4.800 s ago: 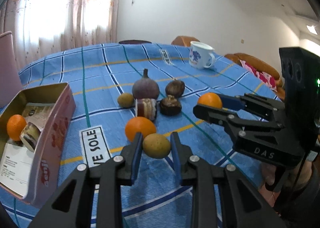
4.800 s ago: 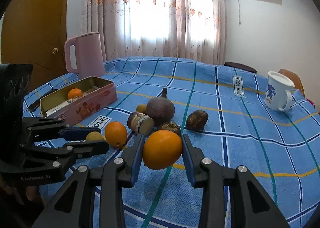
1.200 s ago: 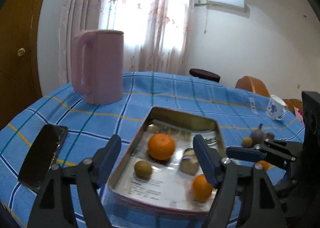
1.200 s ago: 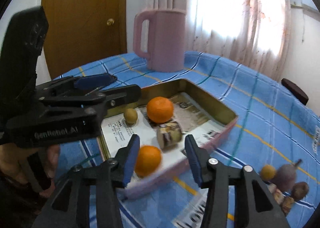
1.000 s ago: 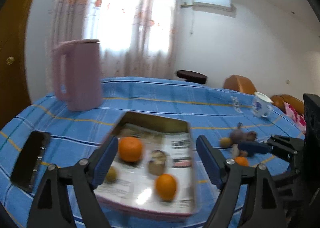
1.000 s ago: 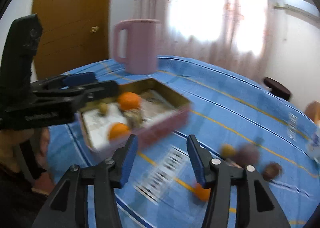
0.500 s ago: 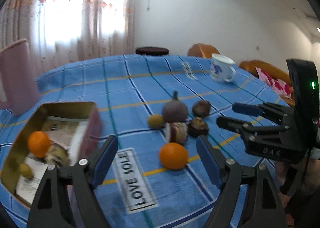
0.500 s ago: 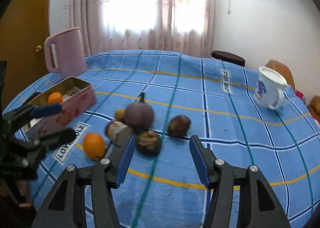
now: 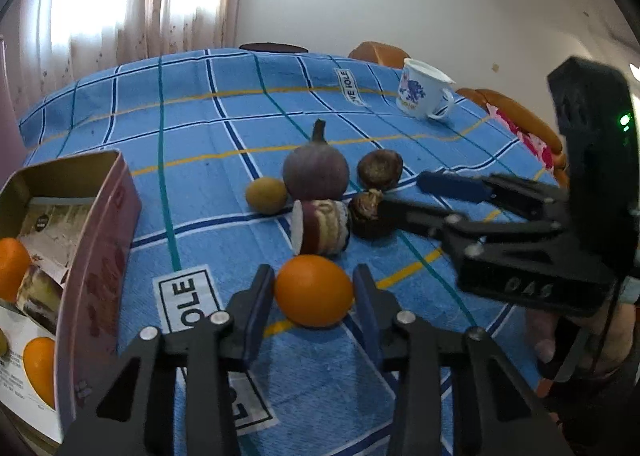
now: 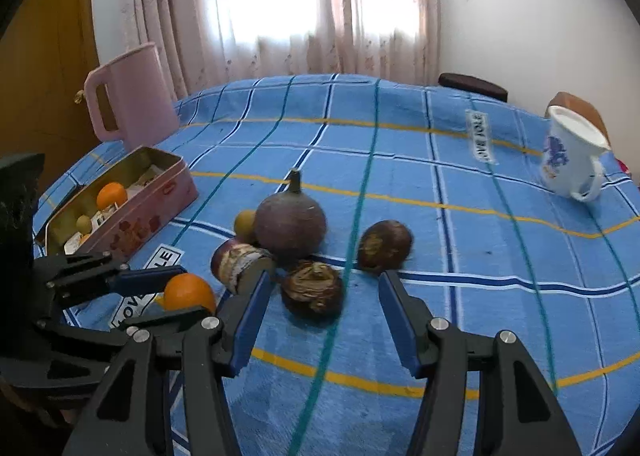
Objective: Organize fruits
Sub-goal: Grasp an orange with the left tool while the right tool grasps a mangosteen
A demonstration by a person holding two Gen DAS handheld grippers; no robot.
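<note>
An orange (image 9: pixel 314 290) lies on the blue checked tablecloth between the fingers of my left gripper (image 9: pixel 314 296), whose jaws stand close around it; it also shows in the right wrist view (image 10: pixel 188 292). My right gripper (image 10: pixel 320 308) is open and empty, with a dark brown fruit (image 10: pixel 314 288) just ahead of its jaws. Behind lie a purple fig-like fruit (image 10: pixel 290 222), a cut striped piece (image 10: pixel 240 264), a small yellow-green fruit (image 9: pixel 266 196) and another brown fruit (image 10: pixel 384 240). The pink tin (image 9: pixel 104 216) at the left holds two oranges and other pieces.
A pink jug (image 10: pixel 132 96) stands behind the tin. A white mug (image 10: pixel 572 156) with a blue print sits at the far right of the table. Chairs stand beyond the table's far edge. The tablecloth (image 10: pixel 480 296) is bare to the right of the fruits.
Both grippers left the tin, where an orange and a small yellow-green fruit now lie, and swung back to the fruit pile. My left jaws narrowed around the remaining orange.
</note>
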